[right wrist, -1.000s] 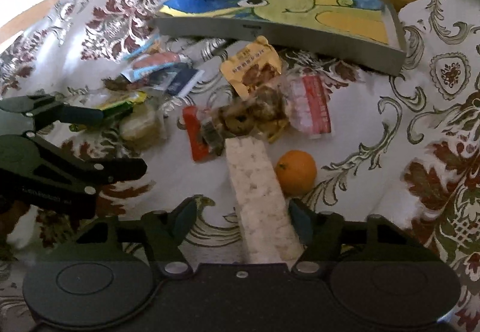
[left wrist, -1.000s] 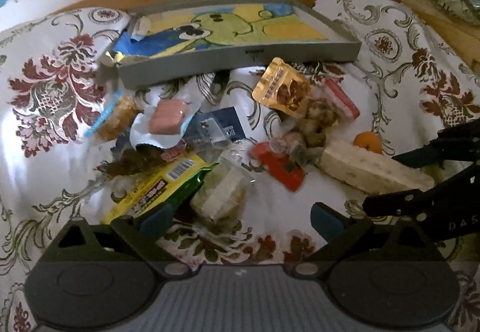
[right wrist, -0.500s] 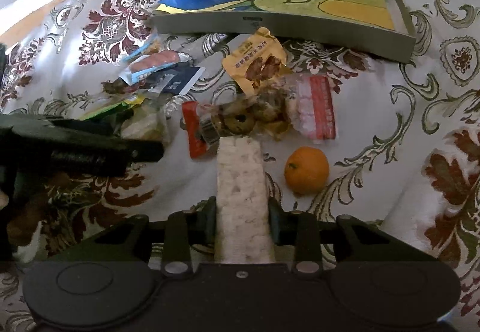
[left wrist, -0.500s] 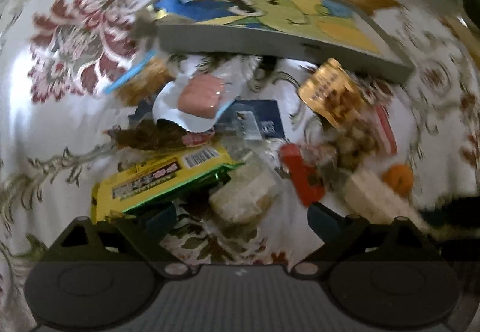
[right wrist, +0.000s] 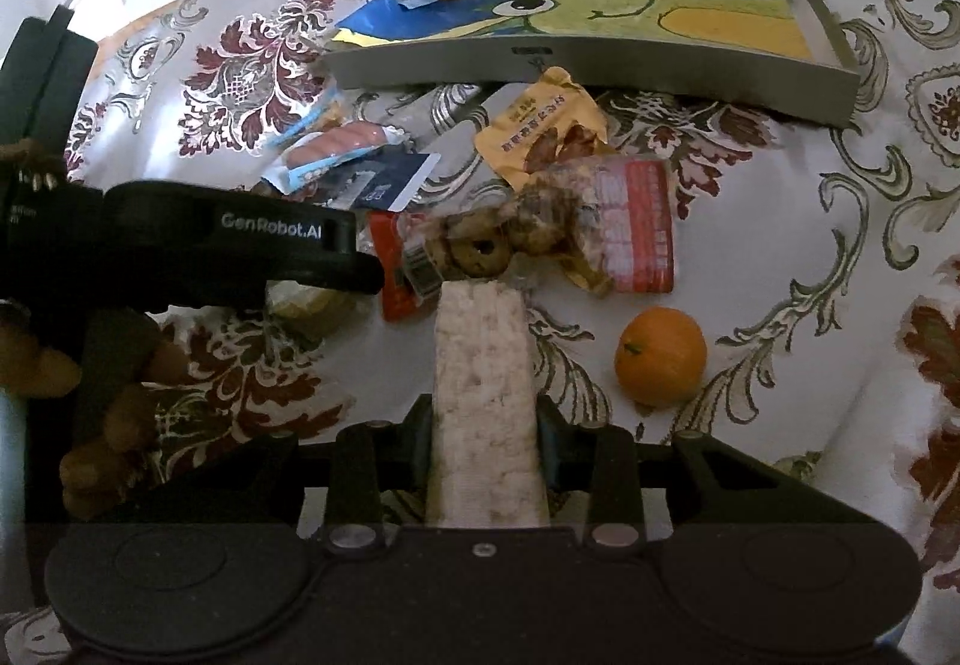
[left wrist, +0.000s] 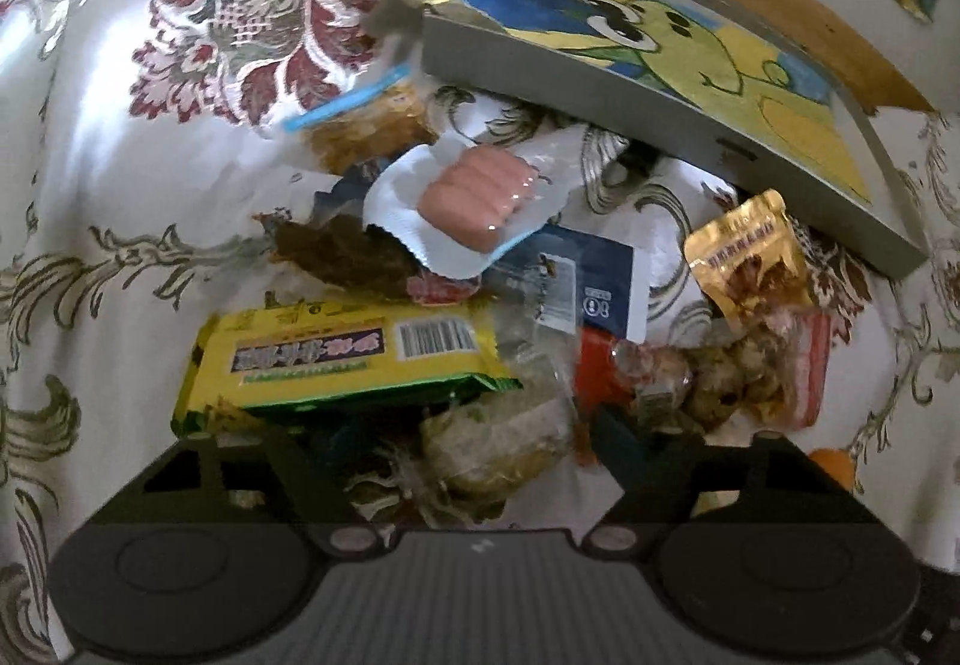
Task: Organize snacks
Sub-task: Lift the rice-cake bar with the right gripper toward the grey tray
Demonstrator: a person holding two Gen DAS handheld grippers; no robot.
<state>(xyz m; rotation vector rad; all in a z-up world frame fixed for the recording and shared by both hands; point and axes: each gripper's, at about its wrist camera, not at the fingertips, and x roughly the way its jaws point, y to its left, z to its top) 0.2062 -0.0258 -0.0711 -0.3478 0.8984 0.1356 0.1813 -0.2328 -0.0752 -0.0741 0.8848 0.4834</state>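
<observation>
On the floral-clothed surface (right wrist: 780, 257), the left tongs (left wrist: 474, 440) stand wide around a clear-wrapped pale cake (left wrist: 498, 440), just below the yellow-green snack packet (left wrist: 342, 359). A pink sausage pack (left wrist: 480, 197) lies beyond it. Further right, the right tongs (right wrist: 483, 443) are clamped on a long pale rice-cracker bar (right wrist: 483, 395), with the orange (right wrist: 660, 356) beside it. The grey tray (right wrist: 600, 59) with its cartoon liner sits behind the pile.

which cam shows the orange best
The right wrist view. The orange sits whole and unobstructed on the cloth, right of the rice cracker bar clamped in the right gripper. The left wrist view catches only a sliver of it behind the left gripper's finger.
</observation>
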